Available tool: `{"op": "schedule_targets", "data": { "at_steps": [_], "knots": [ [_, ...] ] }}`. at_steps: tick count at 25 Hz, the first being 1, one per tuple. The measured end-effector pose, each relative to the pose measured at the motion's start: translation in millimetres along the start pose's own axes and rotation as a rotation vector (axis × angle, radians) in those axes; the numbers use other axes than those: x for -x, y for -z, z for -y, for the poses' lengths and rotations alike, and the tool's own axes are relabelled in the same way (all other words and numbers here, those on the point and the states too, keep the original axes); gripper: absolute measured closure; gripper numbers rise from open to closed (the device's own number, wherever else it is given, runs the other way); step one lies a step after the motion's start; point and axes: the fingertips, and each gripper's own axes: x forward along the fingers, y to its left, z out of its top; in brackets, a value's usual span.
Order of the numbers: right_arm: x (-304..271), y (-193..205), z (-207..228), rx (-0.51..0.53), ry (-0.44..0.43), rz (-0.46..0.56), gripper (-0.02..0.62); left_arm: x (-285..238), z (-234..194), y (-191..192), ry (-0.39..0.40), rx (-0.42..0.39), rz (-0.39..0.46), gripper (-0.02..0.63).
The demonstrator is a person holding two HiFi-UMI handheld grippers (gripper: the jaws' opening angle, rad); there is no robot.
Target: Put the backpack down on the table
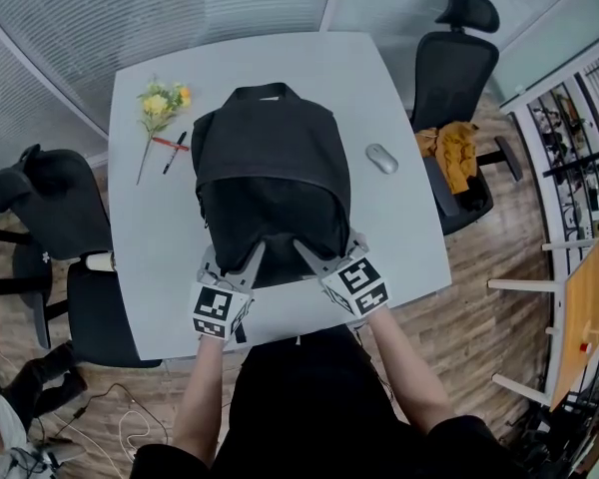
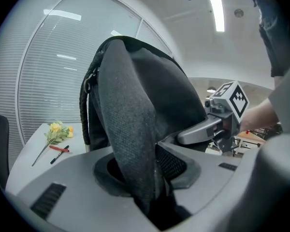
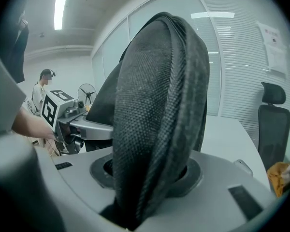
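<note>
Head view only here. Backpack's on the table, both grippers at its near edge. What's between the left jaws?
Observer: In the left gripper view, the left gripper has a fold of the backpack fabric running up between its jaws, which touch it on both sides.
Operator: And the right side?
Observer: In the right gripper view, the right gripper is closed on a thick padded edge of the bag. The fabric fills the whole gap between its jaws.
</note>
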Motion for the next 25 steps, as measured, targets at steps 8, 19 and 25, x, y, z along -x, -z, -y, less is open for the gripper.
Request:
{"op": "schedule_targets", "data": {
  "at_steps": [8, 19, 25],
  "knots": [
    [2.1, 6.2, -1.9, 0.013, 0.014, -0.022, 0.382, 4.1, 1.2, 3.5, 0.013, -0.008, -0.015, 0.48],
    [14.9, 13.0, 6.1, 0.0, 0.076, -0.046, 0.307, 8.9, 6.6, 7.4, 0.024, -0.013, -0.042, 0.429],
    [19.6, 11.7, 3.0, 0.015, 0.067, -0.057, 0.302, 15.4, 4.4, 10.1, -0.004, -0.013, -0.062, 0.386]
  ]
}}
